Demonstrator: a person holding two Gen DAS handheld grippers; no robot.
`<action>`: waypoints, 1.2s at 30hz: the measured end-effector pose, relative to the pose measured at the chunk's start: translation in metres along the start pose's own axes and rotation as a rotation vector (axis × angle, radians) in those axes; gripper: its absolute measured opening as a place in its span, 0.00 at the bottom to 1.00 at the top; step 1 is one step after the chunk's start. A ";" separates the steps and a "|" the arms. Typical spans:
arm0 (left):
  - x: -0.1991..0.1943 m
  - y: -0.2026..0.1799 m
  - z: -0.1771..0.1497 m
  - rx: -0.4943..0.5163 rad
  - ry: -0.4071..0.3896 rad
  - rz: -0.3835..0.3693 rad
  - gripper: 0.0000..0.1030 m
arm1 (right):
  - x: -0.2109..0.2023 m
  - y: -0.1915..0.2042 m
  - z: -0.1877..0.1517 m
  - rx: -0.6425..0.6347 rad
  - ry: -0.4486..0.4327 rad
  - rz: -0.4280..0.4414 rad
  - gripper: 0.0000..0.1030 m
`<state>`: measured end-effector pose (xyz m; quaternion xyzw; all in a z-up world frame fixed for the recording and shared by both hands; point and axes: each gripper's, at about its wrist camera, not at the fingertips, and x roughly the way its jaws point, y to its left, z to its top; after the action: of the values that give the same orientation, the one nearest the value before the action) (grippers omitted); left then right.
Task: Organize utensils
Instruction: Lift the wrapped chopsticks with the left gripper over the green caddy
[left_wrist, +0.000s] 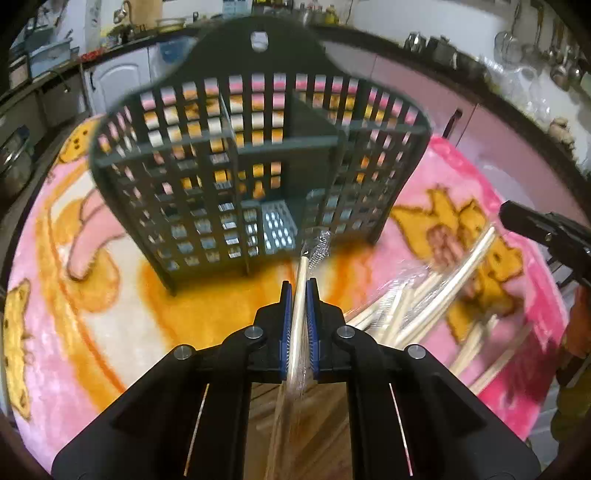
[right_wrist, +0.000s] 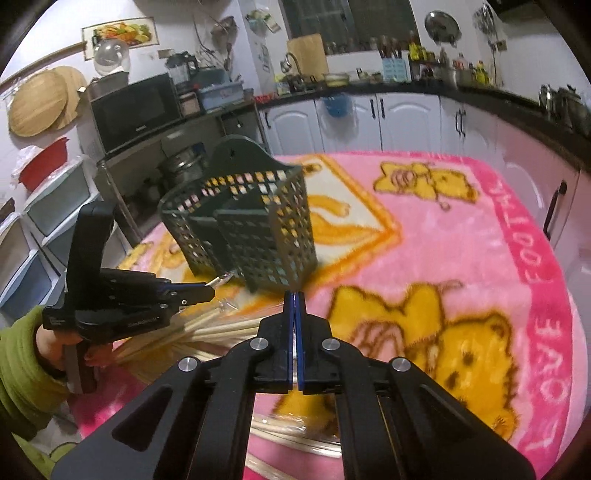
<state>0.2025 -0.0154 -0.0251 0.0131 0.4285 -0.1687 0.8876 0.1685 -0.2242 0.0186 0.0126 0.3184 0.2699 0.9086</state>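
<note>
A dark green slotted utensil basket (left_wrist: 258, 166) with inner compartments stands upright on the pink blanket (left_wrist: 74, 332), just ahead of my left gripper (left_wrist: 300, 286). That gripper is shut on a pale chopstick in a clear wrapper (left_wrist: 301, 314), whose tip points at the basket's base. A loose pile of wrapped chopsticks (left_wrist: 443, 291) lies to the right. My right gripper (right_wrist: 294, 295) is shut, its blue pads together; I cannot tell whether it pinches any wrapper. In the right wrist view the basket (right_wrist: 251, 229) is ahead on the left, with the left gripper (right_wrist: 210, 293) over the chopstick pile (right_wrist: 221, 325).
A person's hand in a green sleeve (right_wrist: 26, 362) holds the left gripper. The pink cartoon blanket (right_wrist: 443, 240) covers the table. Kitchen cabinets (right_wrist: 406, 118), a microwave (right_wrist: 133, 110) and crowded counters surround it. More wrapped sticks (right_wrist: 295, 435) show under the right gripper.
</note>
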 end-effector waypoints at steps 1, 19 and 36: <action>-0.007 0.001 0.001 -0.003 -0.018 -0.002 0.04 | -0.003 0.003 0.002 -0.006 -0.010 0.004 0.01; -0.091 0.024 0.021 -0.065 -0.244 0.009 0.03 | -0.047 0.071 0.053 -0.168 -0.176 0.047 0.01; -0.142 0.043 0.061 -0.164 -0.460 -0.009 0.03 | -0.068 0.099 0.084 -0.222 -0.267 0.035 0.01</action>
<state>0.1803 0.0557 0.1173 -0.0994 0.2275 -0.1357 0.9591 0.1256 -0.1608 0.1441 -0.0466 0.1631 0.3152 0.9338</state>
